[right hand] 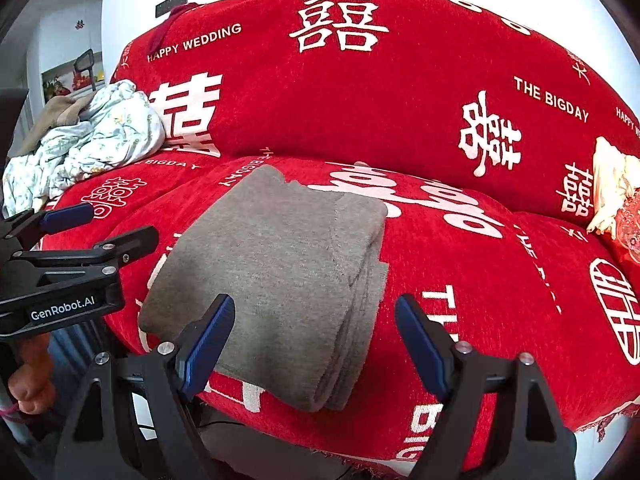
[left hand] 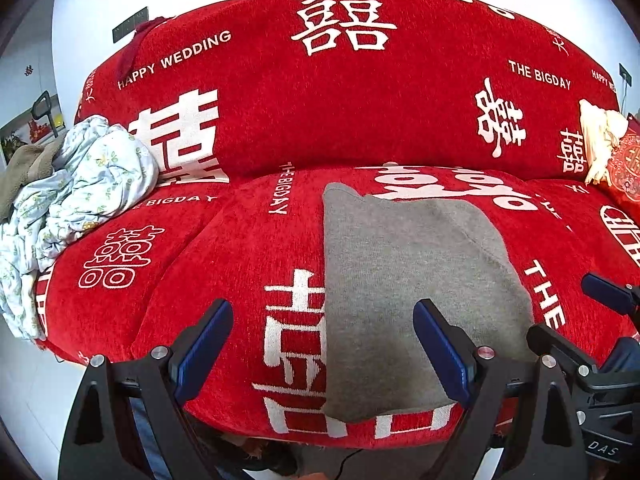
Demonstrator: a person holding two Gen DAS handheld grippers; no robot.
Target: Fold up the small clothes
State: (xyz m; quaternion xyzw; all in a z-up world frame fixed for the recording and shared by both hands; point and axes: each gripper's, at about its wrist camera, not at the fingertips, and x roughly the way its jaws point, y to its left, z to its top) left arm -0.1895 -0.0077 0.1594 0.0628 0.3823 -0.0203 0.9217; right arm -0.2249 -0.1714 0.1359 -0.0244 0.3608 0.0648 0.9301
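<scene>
Both jaws wide, empty: left gripper and right gripper hover at near edge of folded grey garment, long axis running away toward sofa backrest.

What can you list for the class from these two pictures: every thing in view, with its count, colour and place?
Folded grey knit garment: one, grey, front of sofa seat.
Red sofa cover with white lettering: one, red and white, over seat and backrest.
Crumpled pale floral cloth: one, light blue-white, sofa's left end.
Brown cloth: one, olive-brown, behind the floral cloth.
Cream tasselled item: one, cream, sofa's right end.
Red embroidered cushion: one, red, far right.
Left tongs: black, blue pads, open, empty.
Right tongs: same, open, empty.
Hand: one, lower left.
</scene>
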